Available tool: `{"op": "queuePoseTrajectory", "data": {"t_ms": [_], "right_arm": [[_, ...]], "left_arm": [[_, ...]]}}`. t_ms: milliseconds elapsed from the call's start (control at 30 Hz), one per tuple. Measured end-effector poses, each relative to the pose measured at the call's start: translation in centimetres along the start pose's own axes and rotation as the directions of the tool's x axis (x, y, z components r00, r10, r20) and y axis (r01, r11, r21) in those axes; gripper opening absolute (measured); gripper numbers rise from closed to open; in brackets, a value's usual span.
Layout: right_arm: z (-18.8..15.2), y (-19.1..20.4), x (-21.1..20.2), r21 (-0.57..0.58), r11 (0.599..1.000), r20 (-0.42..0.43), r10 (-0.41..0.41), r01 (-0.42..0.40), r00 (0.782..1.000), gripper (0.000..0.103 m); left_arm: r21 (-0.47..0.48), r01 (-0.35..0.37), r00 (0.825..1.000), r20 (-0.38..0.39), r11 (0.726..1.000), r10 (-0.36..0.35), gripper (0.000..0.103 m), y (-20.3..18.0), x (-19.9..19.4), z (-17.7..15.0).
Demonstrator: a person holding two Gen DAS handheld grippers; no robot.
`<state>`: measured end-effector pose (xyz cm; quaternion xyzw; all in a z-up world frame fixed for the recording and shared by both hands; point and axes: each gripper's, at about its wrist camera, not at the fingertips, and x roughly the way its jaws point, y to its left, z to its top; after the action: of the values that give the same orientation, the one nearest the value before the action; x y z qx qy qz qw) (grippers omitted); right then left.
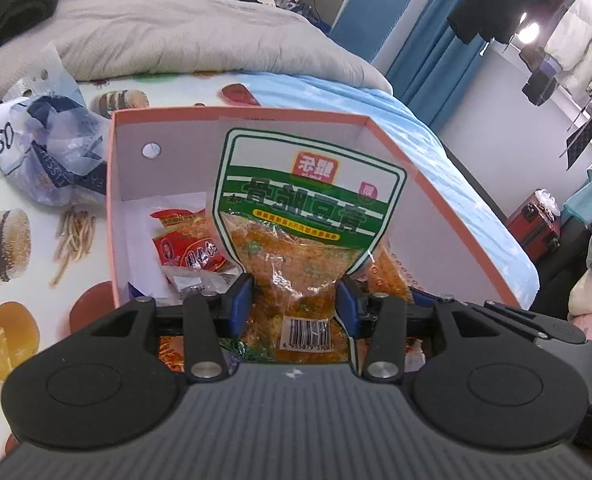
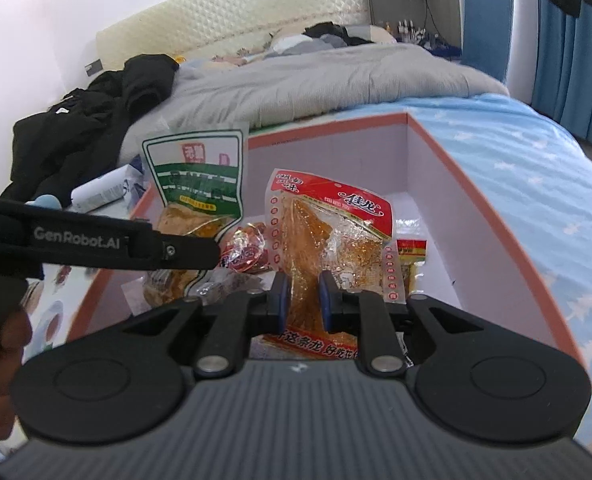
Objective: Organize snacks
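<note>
Holding two snack packets over the pink-rimmed cardboard box (image 1: pixel 448 204) on the bed: left gripper (image 1: pixel 294 300) half spread, pads clamped on the green-labelled packet (image 1: pixel 304 216), upright above a red packet (image 1: pixel 184 244) lying inside; right gripper (image 2: pixel 303 300) narrowly closed, pinching the red-and-clear packet (image 2: pixel 328 224) just above the box interior.

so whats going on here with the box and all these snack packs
A person holds a gripper in each hand over a pink-rimmed box on the bed. The left gripper clamps a green-labelled snack pack; the right gripper clamps a red-labelled pack. Other snacks already lie in the box.
</note>
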<state>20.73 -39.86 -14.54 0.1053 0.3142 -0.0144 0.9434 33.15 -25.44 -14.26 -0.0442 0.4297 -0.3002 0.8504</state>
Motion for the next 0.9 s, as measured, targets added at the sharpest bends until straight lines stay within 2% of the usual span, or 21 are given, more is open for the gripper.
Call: {"op": "queuePoseTrajectory", "data": {"t_ms": [67,167,200,233,267,300,600,900], "right_arm": [[0.0,-0.1,0.3,0.011,1.0,-0.01,-0.002,0.002,1.0,0.022],[0.2,-0.5,0.4,0.031,1.0,-0.014,0.002,-0.002,1.0,0.025],[0.3,-0.5,0.4,0.034,0.999,-0.016,0.001,0.0,1.0,0.028],[0.3,-0.5,0.1,0.037,0.999,-0.016,-0.008,0.009,1.0,0.033],[0.3,-0.5,-0.1,0.037,0.999,-0.016,-0.016,0.016,1.0,0.048],[0.3,-0.5,-0.4,0.036,0.999,-0.014,-0.021,0.021,1.0,0.058],[0.7,0.6,-6.9,0.049,0.999,0.096,-0.017,0.013,0.995,0.058],[1.6,3.2,-14.9,0.009,1.0,0.231,-0.013,0.011,0.973,0.057]], "left_arm": [[-0.003,0.006,1.0,0.003,1.0,-0.006,0.054,0.1,0.1,0.1],[-0.02,-0.02,1.0,0.015,1.0,0.02,0.072,0.1,-0.7,0.3],[-0.023,-0.023,0.999,0.022,0.999,0.024,0.073,0.0,-1.2,0.3],[-0.025,-0.025,0.999,0.033,0.999,0.026,0.073,0.0,-1.7,0.4],[-0.025,-0.033,0.998,0.045,0.999,0.034,0.073,-0.1,-2.4,0.4],[-0.022,-0.037,0.998,0.055,0.999,0.038,0.073,-0.3,-3.2,0.4],[0.024,-0.063,0.984,0.17,0.998,0.058,0.073,-3.1,-12.7,-0.9],[0.06,-0.072,0.958,0.283,0.996,0.052,0.073,-5.9,-22.7,-3.5]]}}
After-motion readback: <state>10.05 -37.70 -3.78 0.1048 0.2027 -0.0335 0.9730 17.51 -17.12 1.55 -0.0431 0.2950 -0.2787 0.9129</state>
